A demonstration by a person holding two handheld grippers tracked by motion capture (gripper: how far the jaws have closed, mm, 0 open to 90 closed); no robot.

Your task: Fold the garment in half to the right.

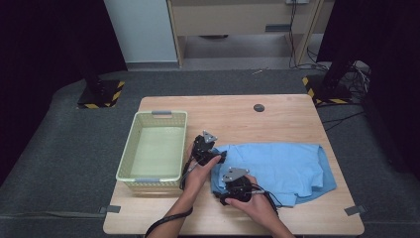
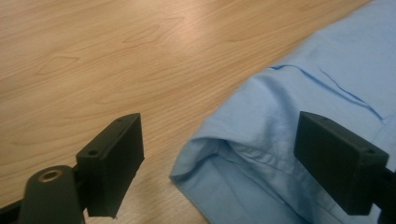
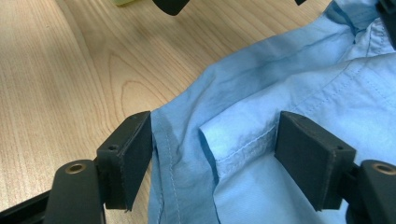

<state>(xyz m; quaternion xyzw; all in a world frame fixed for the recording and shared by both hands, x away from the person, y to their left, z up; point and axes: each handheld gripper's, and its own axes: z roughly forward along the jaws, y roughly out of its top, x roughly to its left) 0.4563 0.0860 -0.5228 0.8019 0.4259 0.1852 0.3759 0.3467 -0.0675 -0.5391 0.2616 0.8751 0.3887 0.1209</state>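
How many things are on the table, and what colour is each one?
Blue shirt: 1
Pale green basket: 1
Black grippers, left gripper and right gripper: 2
Small dark round thing at the table's far side: 1
Total: 5

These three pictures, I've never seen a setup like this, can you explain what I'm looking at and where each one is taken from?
A person sits at a light wooden table holding a black two-jaw tool in each hand. The high view looks down from above: the left tool and right tool both sit at the left edge of a crumpled light blue cloth shirt. An empty pale green plastic basket stands to the left. The other two pictures come from cameras riding on the tools, looking along their jaws. Each shows open jaws on either side of a shirt edge, so nothing is gripped yet.
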